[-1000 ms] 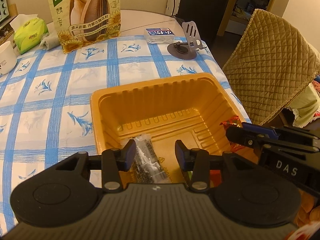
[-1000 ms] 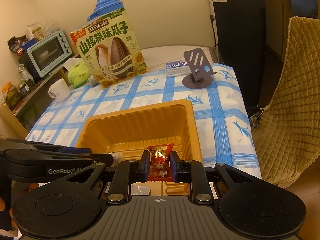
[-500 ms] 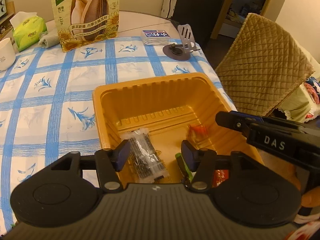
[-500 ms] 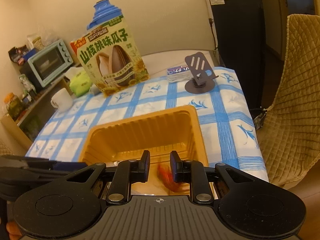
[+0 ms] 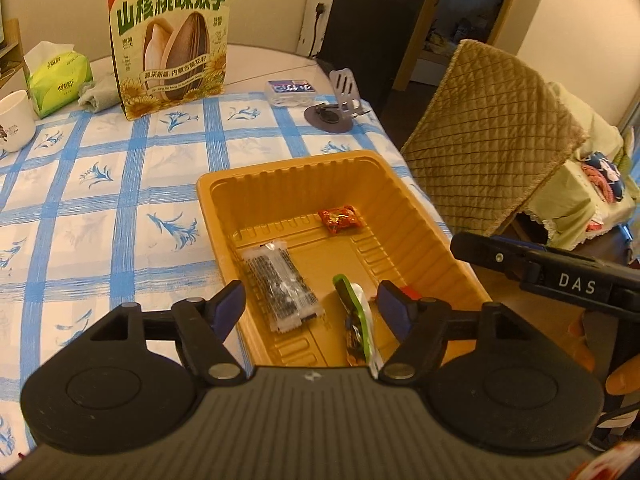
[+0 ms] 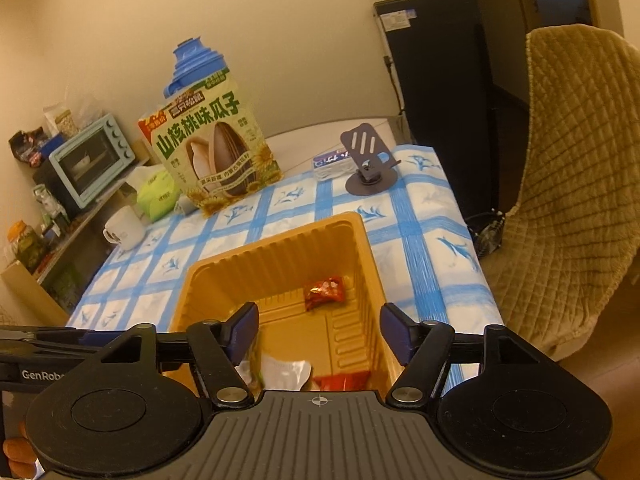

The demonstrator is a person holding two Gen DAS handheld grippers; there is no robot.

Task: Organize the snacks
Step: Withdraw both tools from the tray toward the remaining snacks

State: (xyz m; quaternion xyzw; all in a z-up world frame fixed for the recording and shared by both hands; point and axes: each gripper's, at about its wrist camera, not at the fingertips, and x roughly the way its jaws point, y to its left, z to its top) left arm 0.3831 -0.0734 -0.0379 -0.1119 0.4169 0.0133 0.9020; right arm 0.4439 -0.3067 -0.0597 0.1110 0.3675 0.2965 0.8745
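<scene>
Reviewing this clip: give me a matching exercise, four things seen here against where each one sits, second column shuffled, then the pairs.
Things:
1. red snack packet
2. black snack packet
3. white mug
4. phone stand

Places:
A. table's far right corner
B. far end of the orange tray
C. table's left edge
D. tray floor, along its left wall

Pairs: 1-B, 2-D, 3-C, 4-A
</scene>
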